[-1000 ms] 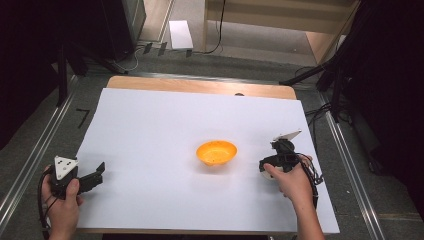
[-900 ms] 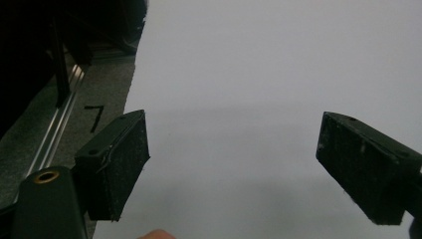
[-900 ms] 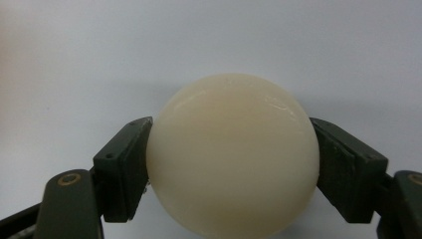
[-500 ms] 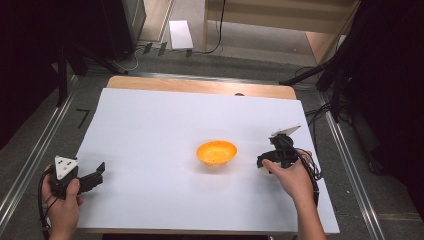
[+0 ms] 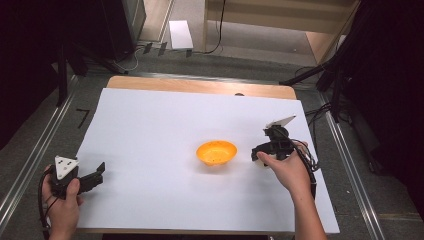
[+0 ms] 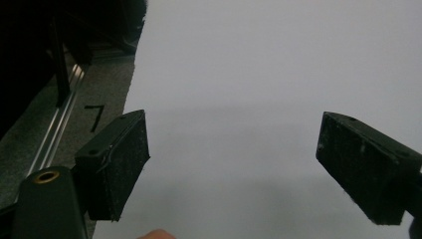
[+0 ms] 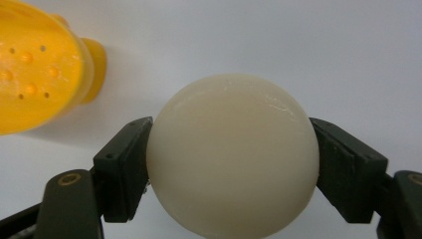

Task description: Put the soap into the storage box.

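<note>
One cream ball point(image 7: 233, 157), smooth and glossy, is clamped between the right gripper point(image 7: 233, 164) pads at frame centre; its underside is cut off. One orange bowl point(image 7: 35, 64), dotted with holes, is cropped at upper left. Left gripper point(image 6: 234, 169) jaws are spread over the white sheet point(image 6: 259, 74).

White-covered table point(image 5: 165, 125); grey floor point(image 5: 240, 62); dark surroundings.

A perforated bowl point(image 5: 216, 152) is set near the middle of the table point(image 5: 165, 115). Just right of it, a ball point(image 7: 233, 154) is held between the right gripper point(image 5: 261, 156) jaws; the left gripper point(image 5: 97, 172) is placed by the table's near-left corner.
</note>
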Tool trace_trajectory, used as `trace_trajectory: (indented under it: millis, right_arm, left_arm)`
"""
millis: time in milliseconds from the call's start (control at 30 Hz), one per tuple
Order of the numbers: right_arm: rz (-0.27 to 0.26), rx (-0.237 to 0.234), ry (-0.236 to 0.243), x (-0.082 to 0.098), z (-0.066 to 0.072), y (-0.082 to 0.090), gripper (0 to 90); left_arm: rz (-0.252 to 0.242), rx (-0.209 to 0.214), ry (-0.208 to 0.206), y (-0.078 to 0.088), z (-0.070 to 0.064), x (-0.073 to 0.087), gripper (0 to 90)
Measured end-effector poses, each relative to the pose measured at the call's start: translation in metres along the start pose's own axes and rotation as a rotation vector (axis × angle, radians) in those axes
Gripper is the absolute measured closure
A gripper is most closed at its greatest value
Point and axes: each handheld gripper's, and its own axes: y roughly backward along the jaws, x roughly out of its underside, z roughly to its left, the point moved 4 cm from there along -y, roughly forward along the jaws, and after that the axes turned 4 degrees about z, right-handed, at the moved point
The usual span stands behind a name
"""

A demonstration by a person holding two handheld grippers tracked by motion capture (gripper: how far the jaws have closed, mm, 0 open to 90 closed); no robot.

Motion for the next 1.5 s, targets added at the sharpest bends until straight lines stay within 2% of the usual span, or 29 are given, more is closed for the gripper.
trace_trajectory:
  millis: [433,833,1500]
  right_arm:
    - [-0.006,-0.006,0.047,-0.012,0.025,0.016,23.3]
    - [-0.008,-0.011,0.089,-0.020,0.048,0.023,23.3]
    - [0.005,-0.026,0.153,-0.028,0.084,0.015,23.3]
  left_arm:
    - [0.002,0.000,-0.001,0.000,0.000,0.000,14.1]
    - [0.000,-0.001,0.000,-0.001,0.000,0.000,14.1]
    - [0.001,0.000,0.000,-0.001,0.000,0.000,14.1]
